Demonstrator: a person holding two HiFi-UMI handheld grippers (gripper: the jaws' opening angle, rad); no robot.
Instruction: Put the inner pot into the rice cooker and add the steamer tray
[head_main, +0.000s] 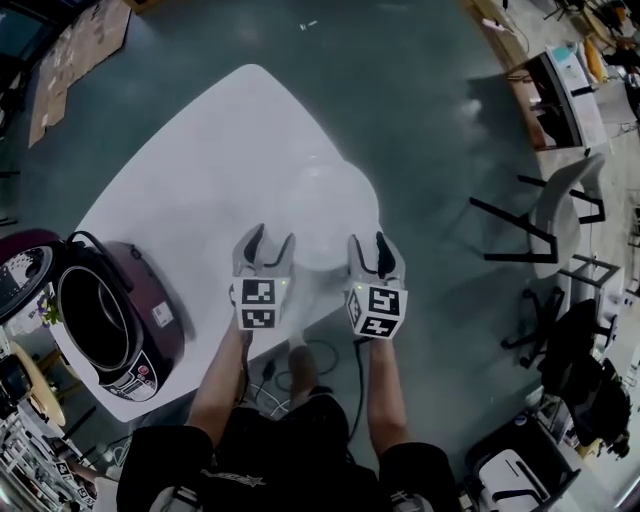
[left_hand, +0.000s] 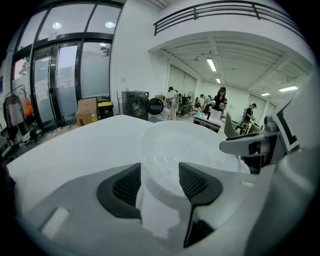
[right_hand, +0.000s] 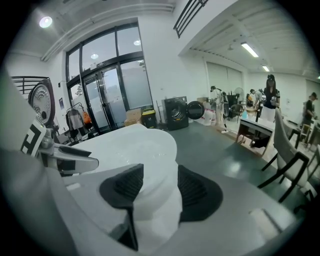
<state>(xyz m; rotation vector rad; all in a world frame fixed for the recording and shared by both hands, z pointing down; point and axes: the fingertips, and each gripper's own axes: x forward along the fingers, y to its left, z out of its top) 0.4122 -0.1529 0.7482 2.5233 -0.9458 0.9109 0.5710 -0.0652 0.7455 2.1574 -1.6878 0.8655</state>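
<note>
my left tongs (head_main: 272, 238) + right tongs (head_main: 366, 241) both spread, straddling steamer tray (head_main: 325, 205) rim | tray hugs table (head_main: 190, 180) edge, 6 o'clock | rice cooker (head_main: 112, 322) open at 8 o'clock

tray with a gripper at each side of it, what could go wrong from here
The tray sits close to the table's right edge, with floor right beside it in the right gripper view; a sideways nudge could push it off.
The left gripper and right gripper straddle its rim on opposite sides; if one bites before the other, it may tilt or slip.
The rice cooker stands at the table's left end, so the carry crosses the table.
</note>
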